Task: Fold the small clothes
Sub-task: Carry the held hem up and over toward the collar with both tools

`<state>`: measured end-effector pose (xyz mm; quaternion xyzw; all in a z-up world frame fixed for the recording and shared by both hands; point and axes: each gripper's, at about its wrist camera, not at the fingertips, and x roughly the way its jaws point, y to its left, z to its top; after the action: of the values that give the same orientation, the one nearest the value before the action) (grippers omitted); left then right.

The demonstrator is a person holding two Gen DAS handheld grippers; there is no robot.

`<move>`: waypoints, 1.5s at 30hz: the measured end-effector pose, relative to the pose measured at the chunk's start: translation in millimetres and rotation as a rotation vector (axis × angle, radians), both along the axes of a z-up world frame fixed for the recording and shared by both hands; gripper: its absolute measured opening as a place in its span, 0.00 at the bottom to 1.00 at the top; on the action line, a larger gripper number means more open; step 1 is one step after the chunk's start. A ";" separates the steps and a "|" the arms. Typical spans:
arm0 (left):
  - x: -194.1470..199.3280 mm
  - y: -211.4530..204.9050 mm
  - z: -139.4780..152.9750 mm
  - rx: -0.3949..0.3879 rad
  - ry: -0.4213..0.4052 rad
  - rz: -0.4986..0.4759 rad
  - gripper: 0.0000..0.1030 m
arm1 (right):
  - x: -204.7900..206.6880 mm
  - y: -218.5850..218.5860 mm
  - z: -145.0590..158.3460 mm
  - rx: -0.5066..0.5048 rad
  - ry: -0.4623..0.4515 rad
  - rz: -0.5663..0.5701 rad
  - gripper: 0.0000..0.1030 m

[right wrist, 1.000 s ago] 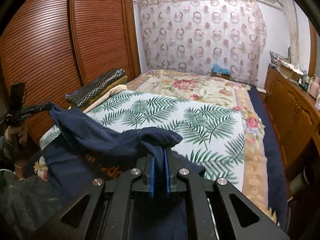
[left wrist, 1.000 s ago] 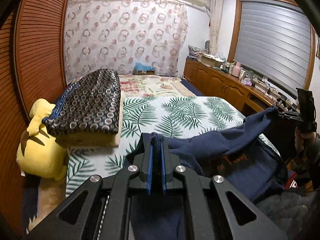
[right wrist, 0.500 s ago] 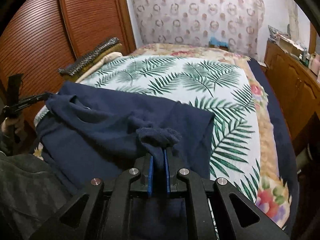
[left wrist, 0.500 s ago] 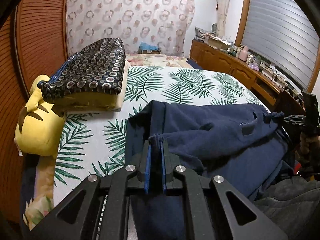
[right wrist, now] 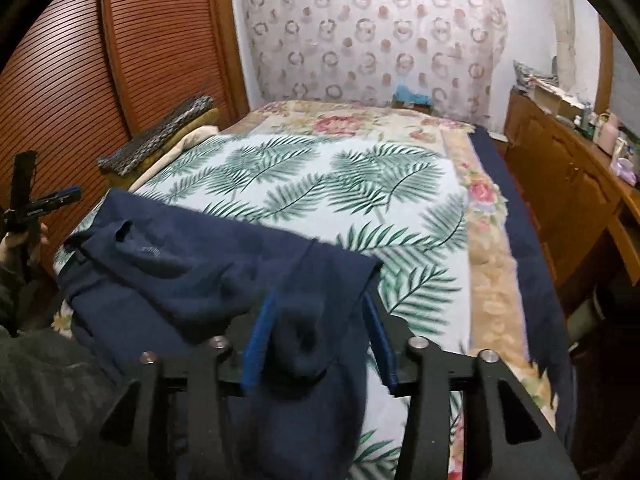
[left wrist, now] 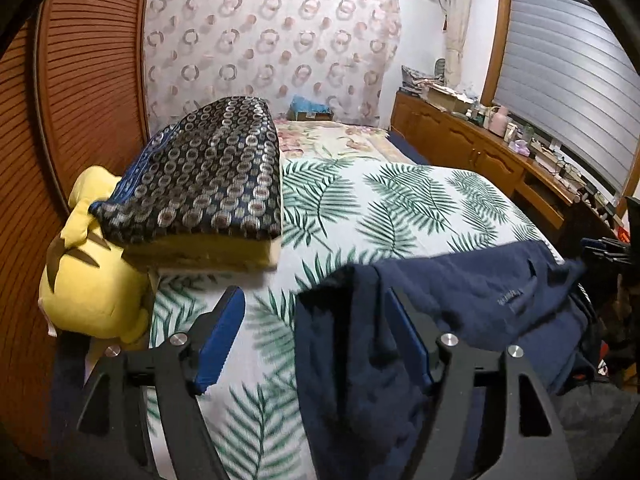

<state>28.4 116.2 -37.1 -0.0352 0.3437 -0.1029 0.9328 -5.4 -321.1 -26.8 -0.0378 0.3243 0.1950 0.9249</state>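
The navy garment (right wrist: 192, 276) lies at the near end of the bed (right wrist: 360, 184), spread flat on the palm-leaf sheet (left wrist: 400, 208). Its long axis runs across the bed, from the near left corner toward the middle of the near edge. The collar opening with a small printed label faces up near the left end. The cloth is a soft, matte knit with loose wrinkles; its far edge lies fairly straight across the sheet, and its nearer part hangs over the bed's near edge.

The left gripper (left wrist: 316, 340) has just been opening, and its blue pads now stand wide apart. The left pad hovers over bare sheet, while the garment's corner drapes against the right pad, so nothing is pinched between them. The right gripper (right wrist: 320, 340) has also just been opening, to a moderate gap. A bunched fold of the garment sits loosely between its pads, which no longer squeeze it.

Along the bed's left edge, by the slatted wooden wardrobe doors (right wrist: 160, 40), is a folded stack (left wrist: 208, 184): a dark cloth patterned with rings over a thick yellow layer. A yellow plush toy (left wrist: 88, 280) rests against the stack's near end. A floral blanket (right wrist: 360, 124) covers the far end of the bed, under a curtain (left wrist: 272, 48) printed with rings.
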 end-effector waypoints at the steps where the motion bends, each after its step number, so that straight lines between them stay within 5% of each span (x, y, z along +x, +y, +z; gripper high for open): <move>1: 5.3 -1.8 -0.6 0.003 0.001 -0.003 0.71 | 0.5 -2.4 -3.0 0.005 -0.003 0.000 0.51; 11: 60.6 -33.9 -24.6 0.025 0.100 -0.082 0.71 | 47.6 19.4 -35.4 -0.010 0.019 -0.010 0.53; 21: 69.0 -26.3 -57.8 0.028 0.224 -0.064 0.71 | 76.0 20.5 -57.1 -0.074 0.085 -0.053 0.53; 29: 65.8 -27.9 -58.9 0.056 0.208 -0.062 0.71 | 86.1 14.7 -65.2 -0.044 0.113 -0.068 0.70; 36: 69.1 -33.7 -60.0 0.081 0.206 -0.071 0.70 | 81.6 16.1 -68.3 -0.057 0.097 -0.039 0.71; 42: 68.6 -37.7 -58.8 0.062 0.194 -0.109 0.41 | 77.0 26.0 -66.7 -0.067 0.089 0.055 0.43; 45: 66.2 -38.6 -58.4 0.040 0.193 -0.126 0.27 | 71.8 24.3 -68.5 -0.032 0.086 0.093 0.19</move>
<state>94.6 77.6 -95.5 -0.0044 0.4354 -0.1505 0.8876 66.3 -296.8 -95.4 -0.0594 0.3646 0.2342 0.8993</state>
